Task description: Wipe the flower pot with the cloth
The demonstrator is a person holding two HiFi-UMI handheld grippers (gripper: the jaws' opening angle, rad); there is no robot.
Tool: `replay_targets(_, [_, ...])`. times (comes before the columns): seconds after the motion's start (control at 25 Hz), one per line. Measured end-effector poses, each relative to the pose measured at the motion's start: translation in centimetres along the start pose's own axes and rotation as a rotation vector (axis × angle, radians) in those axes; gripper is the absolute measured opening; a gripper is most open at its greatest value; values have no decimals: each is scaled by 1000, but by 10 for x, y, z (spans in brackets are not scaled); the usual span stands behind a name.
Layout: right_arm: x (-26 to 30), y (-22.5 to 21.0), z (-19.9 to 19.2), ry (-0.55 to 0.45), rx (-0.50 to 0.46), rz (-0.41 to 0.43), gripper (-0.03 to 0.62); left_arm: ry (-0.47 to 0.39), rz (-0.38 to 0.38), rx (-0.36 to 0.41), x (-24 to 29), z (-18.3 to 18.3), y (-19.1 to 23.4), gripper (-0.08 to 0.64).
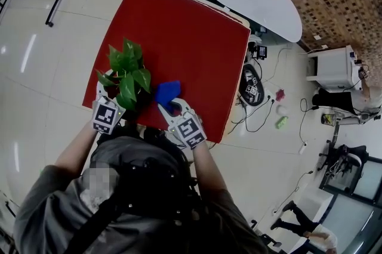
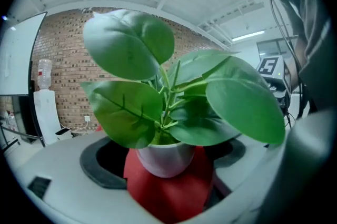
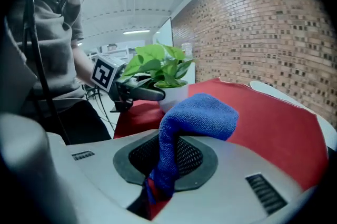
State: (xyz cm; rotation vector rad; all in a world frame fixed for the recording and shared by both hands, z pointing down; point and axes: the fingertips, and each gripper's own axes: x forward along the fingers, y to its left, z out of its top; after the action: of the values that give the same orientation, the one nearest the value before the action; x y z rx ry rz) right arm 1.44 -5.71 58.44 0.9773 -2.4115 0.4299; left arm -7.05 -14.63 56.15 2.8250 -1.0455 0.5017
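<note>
Straddling the white flower pot (image 2: 166, 157), at the red table's (image 1: 197, 26) seven o'clock, with the left gripper (image 1: 111, 94), fingers spread, apparently to steady it; pinching the blue cloth (image 1: 168, 90) tight in the right gripper (image 1: 169, 107) at the pot's three o'clock, poised to wipe.

White flower pot (image 2: 166, 158) upright, bunched blue cloth (image 3: 200, 115) nearby.

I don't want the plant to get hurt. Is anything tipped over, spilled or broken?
Nothing stands out. The flower pot stands upright on the red table, between the open left tongs, and no spilled soil shows. The leaves look whole. The right tongs grip the blue cloth.
</note>
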Motion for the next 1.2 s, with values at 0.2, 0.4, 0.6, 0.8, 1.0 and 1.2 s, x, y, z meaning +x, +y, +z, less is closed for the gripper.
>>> replay_targets(0.2, [-12, -23, -3, -6, 27, -68, 78, 7, 69, -19, 11, -4, 2, 449])
replay_targets(0.4, [6, -29, 9, 25, -64, -19, 78, 0, 18, -5, 10, -4, 1, 448])
replay_targets(0.6, [40, -59, 22, 26, -191, 41, 78, -4, -65, -7, 19, 4, 4, 446])
replay_targets(0.8, [65, -74, 45, 43, -282, 123, 78, -4, -137, 23, 23, 5, 4, 446])
replay_targets(1.0, [91, -75, 57, 52, -380, 220, 78, 0, -184, 38, 26, 2, 7, 446])
replay_targets(1.2, [108, -74, 61, 82, -493, 295, 78, -1, -171, 2, 28, 0, 11, 446])
